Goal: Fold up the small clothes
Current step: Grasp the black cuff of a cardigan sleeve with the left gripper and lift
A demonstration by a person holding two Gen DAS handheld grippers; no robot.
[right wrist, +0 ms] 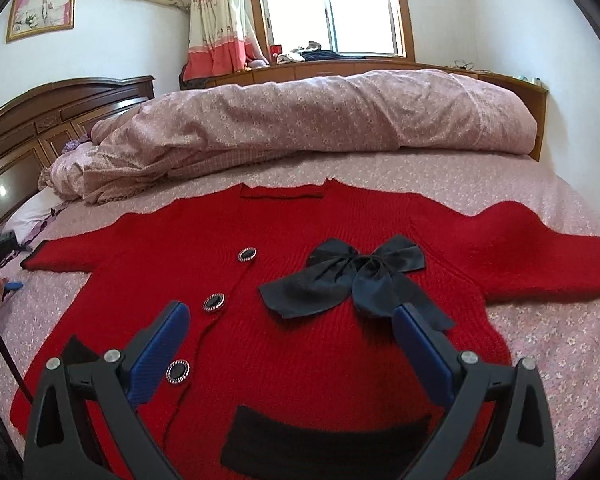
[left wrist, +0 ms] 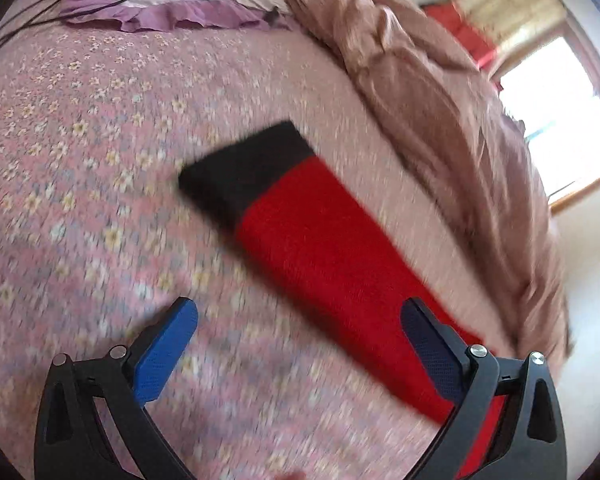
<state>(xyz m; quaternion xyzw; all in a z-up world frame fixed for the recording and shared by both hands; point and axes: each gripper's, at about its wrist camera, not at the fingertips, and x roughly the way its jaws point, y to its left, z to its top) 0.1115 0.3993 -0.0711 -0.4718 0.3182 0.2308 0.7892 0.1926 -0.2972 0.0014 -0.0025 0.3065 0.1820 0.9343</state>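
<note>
We've got the red cardigan (right wrist: 300, 248) lying flat, front up, on the bed sheet (right wrist: 540, 340), both sleeves spread out to the sides, black bow (right wrist: 360, 276) on the chest & three buttons down the placket. Our left gripper (left wrist: 300, 316) is wide open, holding nothing, hovering over the left sleeve (left wrist: 340, 256) near its black cuff (left wrist: 244, 168); view's blurred. Our right gripper (right wrist: 292, 320) is also spread wide, empty, above the lower front by the black pocket patch (right wrist: 324, 436). Step in hand, we reckon: fold the left sleeve in across the body. To do it well, pinch just the cuff end, both layers, w/o grabbing the sheet; lift low, carry it over straight, lay it flat short of the bow. Right side could pin the body so it doesn't drag.
</note>
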